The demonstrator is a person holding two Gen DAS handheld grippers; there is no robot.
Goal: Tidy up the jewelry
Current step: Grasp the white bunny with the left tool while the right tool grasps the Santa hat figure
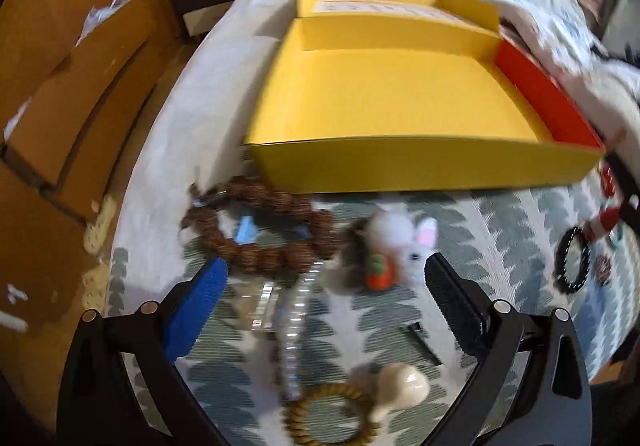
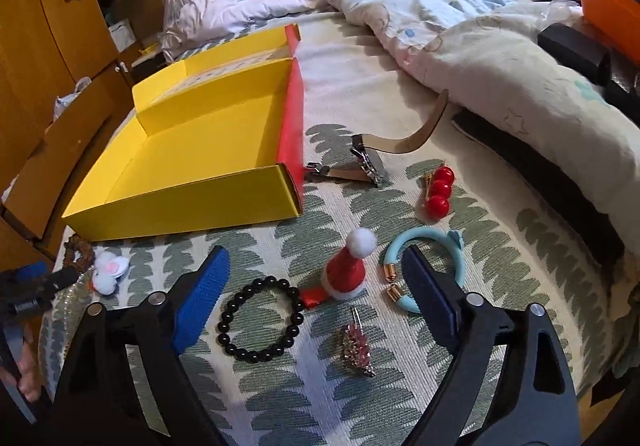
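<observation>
Right gripper (image 2: pixel 316 286) over bed, jaws wide, nothing gripped, Santa hat clip (image 2: pixel 346 270) between. Left gripper (image 1: pixel 326 280) jaws wide, empty, above brown bead bracelet (image 1: pixel 256 230).

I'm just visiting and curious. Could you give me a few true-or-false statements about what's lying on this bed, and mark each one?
1. The yellow box has nothing inside it. True.
2. The black bead bracelet lies between the right claw's two fingers. True; the claw is open and not touching it.
3. The Santa hat clip is already in the box. False; it stands on the bedspread beside the black bracelet.
4. The left claw grips the brown bead bracelet. False; it is open, with the bracelet lying ahead of it.
5. The three red balls sit inside the blue bangle. False; they lie apart, beyond it.
</observation>
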